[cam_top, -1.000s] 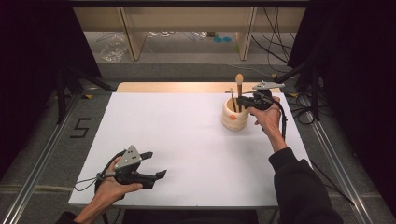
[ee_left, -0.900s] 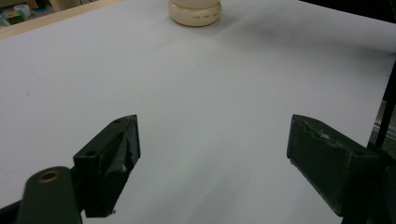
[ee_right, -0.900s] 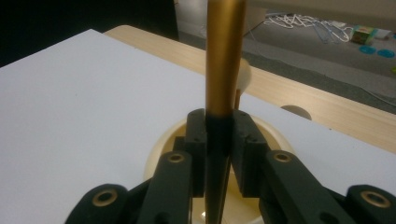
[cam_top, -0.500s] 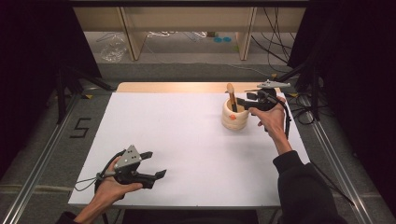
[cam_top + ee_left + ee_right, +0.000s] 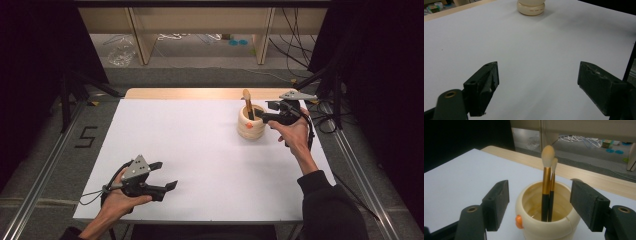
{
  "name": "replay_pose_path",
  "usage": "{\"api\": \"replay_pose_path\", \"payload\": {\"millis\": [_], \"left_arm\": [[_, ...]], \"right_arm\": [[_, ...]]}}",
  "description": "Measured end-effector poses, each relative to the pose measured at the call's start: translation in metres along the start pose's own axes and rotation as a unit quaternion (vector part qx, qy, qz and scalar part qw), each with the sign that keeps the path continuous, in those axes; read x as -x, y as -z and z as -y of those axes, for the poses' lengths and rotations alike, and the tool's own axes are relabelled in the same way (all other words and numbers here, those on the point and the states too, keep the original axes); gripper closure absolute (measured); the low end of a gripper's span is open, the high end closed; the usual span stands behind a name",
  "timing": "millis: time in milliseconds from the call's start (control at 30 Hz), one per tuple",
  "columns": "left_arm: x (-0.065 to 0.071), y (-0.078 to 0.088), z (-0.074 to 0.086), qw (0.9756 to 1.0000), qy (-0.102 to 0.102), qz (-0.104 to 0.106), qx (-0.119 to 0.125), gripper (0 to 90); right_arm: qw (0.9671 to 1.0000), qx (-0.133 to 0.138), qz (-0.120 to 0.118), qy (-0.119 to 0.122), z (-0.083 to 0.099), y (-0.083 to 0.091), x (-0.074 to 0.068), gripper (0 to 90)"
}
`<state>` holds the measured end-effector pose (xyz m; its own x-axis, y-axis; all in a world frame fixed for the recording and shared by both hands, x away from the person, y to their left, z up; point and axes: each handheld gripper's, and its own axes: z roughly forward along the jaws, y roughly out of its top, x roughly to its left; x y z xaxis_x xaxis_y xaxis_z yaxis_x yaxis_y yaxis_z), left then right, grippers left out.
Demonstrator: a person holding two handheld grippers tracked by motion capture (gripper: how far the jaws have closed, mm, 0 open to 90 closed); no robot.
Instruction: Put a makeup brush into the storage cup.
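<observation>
A cream cup (image 5: pixel 251 125) with an orange spot stands at the back right of the white sheet. Two gold-and-black make-up brushes (image 5: pixel 247 102) stand in it, bristles up. In the right gripper view the taller brush (image 5: pixel 547 182) and the thinner brush (image 5: pixel 553 177) lean together inside the cup (image 5: pixel 549 222). My right gripper (image 5: pixel 264 112) hovers just right of the cup. Its jaws have just been opening and press on nothing (image 5: pixel 541 197). My left gripper (image 5: pixel 165 175) rests open near the front left, with bare sheet between its jaws (image 5: pixel 537 75). The cup's base (image 5: pixel 531 7) is far ahead of it.
The white sheet (image 5: pixel 200 150) covers the table, with a wooden strip (image 5: pixel 190 93) along its back edge. Metal rails run down both sides. A "5" mark (image 5: pixel 85 136) lies to the left. Shelf legs and cables stand beyond the table.
The right gripper has let go of the taller brush, which now stands in the cup. It has drawn back to the right and slightly up. The left gripper has stayed put.
</observation>
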<state>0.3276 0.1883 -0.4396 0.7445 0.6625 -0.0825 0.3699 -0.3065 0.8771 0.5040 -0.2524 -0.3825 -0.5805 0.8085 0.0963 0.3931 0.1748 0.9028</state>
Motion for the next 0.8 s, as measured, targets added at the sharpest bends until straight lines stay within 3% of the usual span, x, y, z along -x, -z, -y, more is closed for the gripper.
{"api": "replay_pose_path", "payload": {"millis": [167,200,500,800], "left_arm": [[0.0,0.0,0.0,1.0,0.006,-0.002,0.002,17.3],[0.0,0.0,0.0,1.0,0.005,-0.002,0.003,17.3],[-0.001,0.001,0.0,1.0,0.006,-0.001,0.006,17.3],[-0.001,0.002,-0.001,1.0,0.004,-0.003,0.007,17.3]], "right_arm": [[0.9999,-0.012,-0.003,0.004,0.006,0.009,-0.009,29.3],[1.0,-0.001,-0.003,0.007,0.007,0.01,-0.01,29.5],[0.9998,0.0,-0.011,0.016,0.017,0.027,-0.03,26.8],[0.9997,0.0,-0.022,0.005,0.033,0.038,-0.041,26.1]]}}
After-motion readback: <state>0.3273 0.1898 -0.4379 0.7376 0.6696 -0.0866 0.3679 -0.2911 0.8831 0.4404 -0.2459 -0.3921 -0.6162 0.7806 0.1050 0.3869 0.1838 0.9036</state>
